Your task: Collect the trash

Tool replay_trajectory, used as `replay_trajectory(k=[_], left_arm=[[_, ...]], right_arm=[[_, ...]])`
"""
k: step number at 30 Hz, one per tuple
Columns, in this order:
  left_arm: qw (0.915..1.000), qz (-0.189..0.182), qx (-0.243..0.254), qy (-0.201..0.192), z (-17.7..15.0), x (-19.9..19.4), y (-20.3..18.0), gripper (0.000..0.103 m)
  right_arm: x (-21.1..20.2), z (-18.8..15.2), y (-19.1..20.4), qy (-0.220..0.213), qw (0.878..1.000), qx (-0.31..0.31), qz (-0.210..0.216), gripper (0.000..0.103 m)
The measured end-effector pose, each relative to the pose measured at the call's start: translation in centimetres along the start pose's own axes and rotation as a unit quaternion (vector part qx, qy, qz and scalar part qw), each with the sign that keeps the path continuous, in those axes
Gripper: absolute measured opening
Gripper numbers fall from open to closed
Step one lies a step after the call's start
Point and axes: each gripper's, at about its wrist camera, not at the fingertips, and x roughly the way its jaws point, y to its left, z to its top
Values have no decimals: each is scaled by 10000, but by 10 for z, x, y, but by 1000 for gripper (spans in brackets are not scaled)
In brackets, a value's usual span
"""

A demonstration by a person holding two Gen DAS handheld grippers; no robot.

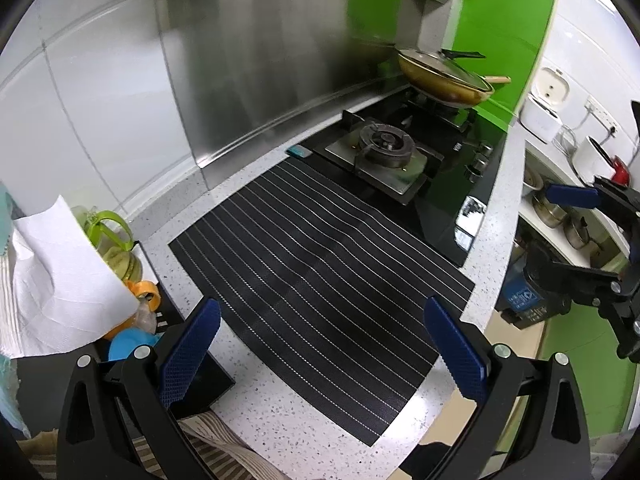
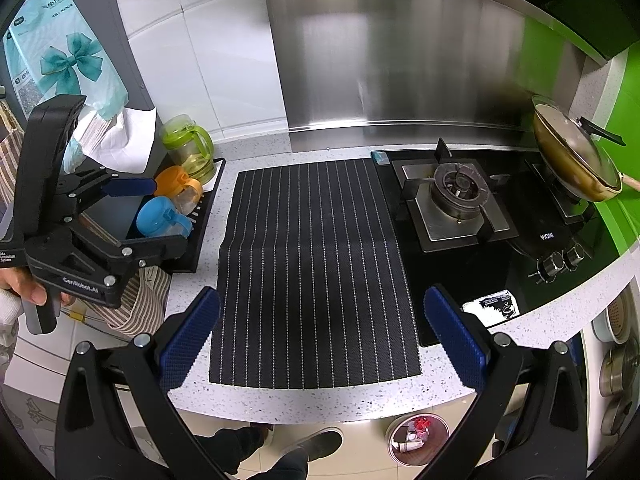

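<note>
A round trash bin [image 2: 418, 438] stands on the floor below the counter edge, with several pieces of trash inside, one of them red. A black striped mat [image 1: 320, 268] lies on the speckled counter [image 2: 320, 400]; it also shows in the right wrist view [image 2: 312, 268]. My left gripper [image 1: 320, 344] is open and empty above the mat's near end. My right gripper [image 2: 320, 340] is open and empty above the mat's front edge. The left gripper also shows at the left of the right wrist view [image 2: 144, 212], and the right gripper shows at the right edge of the left wrist view [image 1: 600, 224].
A gas stove [image 2: 452, 200] is to the right of the mat, with a lidded pan [image 2: 576, 160] on the far burner. A small teal item [image 2: 379, 157] lies at the mat's far corner. A black tray [image 2: 200, 232] at the left holds a green jar [image 2: 192, 148] and orange and blue containers. White tissue [image 1: 60, 272] hangs at the left.
</note>
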Motion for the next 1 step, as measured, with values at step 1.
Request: replay_trajectory(k=[1], left_arm=[[10000,-34,-20,-1,1,0,1,98]], right_arm=[[0,0,0,0,10000,0,1,100]])
